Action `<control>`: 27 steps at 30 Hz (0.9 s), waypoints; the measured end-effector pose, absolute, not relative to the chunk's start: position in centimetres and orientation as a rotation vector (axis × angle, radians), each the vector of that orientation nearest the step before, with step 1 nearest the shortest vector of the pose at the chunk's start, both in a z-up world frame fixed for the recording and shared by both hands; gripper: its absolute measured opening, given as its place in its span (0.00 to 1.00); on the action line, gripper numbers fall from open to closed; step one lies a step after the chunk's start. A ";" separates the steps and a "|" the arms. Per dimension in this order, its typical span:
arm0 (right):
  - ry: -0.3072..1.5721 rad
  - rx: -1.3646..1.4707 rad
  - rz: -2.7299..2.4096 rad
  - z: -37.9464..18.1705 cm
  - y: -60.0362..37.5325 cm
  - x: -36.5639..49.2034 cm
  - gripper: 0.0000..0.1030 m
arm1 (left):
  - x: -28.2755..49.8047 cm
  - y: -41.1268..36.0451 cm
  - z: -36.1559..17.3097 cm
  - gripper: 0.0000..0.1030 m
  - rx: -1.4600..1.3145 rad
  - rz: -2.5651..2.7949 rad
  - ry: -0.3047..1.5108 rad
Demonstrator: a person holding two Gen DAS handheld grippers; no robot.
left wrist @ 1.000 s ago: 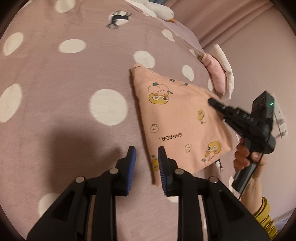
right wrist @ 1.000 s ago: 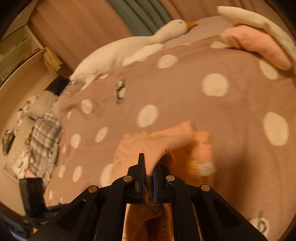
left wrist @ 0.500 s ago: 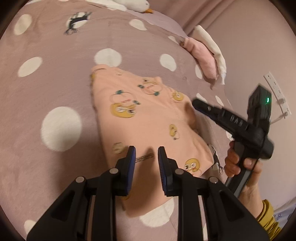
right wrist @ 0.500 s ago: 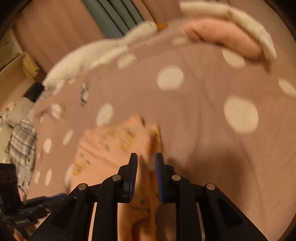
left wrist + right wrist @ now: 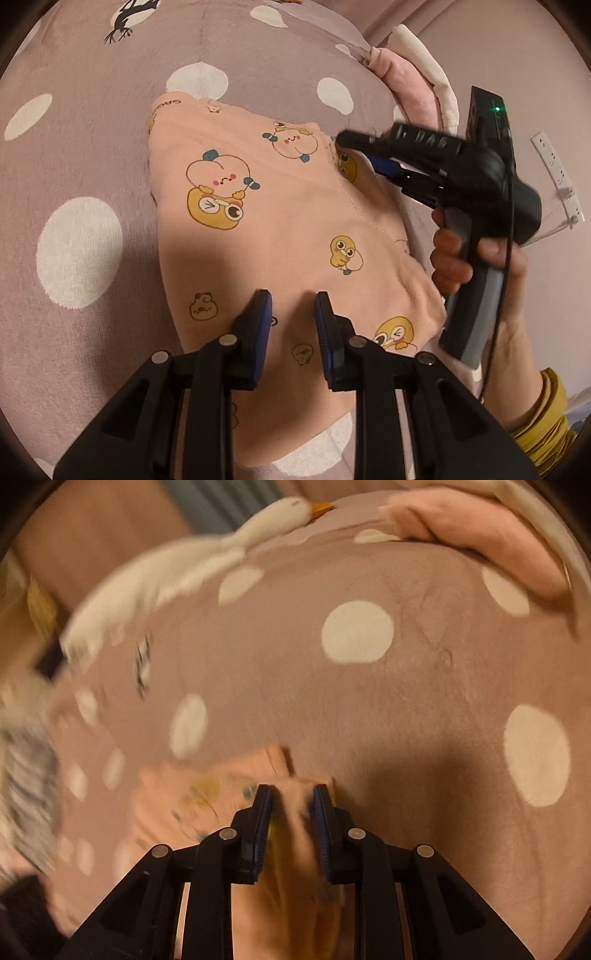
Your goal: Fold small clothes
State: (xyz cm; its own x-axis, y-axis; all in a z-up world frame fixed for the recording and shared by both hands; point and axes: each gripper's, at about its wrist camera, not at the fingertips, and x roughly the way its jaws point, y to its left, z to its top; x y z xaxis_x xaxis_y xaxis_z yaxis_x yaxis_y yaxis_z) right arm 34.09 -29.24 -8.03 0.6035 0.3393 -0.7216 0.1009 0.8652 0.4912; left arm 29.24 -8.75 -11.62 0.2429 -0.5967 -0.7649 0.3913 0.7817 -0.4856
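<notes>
Mauve polka-dot bedding lies under your left gripper, whose jaws stand apart above the peach cartoon-print garment spread flat there. Your right gripper gapes too, over that garment's far corner; beyond lies a plush goose.

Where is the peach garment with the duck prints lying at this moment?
In the left wrist view, the peach garment lies on the dotted blanket, under the open left gripper, with the right gripper at its far right edge.

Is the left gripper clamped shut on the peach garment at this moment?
No, the left gripper hovers open above the peach garment, gripping nothing.
</notes>
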 end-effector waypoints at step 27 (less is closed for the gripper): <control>0.816 0.353 0.147 -3.6 -29.0 32.0 0.17 | 29.5 -9.2 -11.5 0.23 -0.221 -0.674 1.158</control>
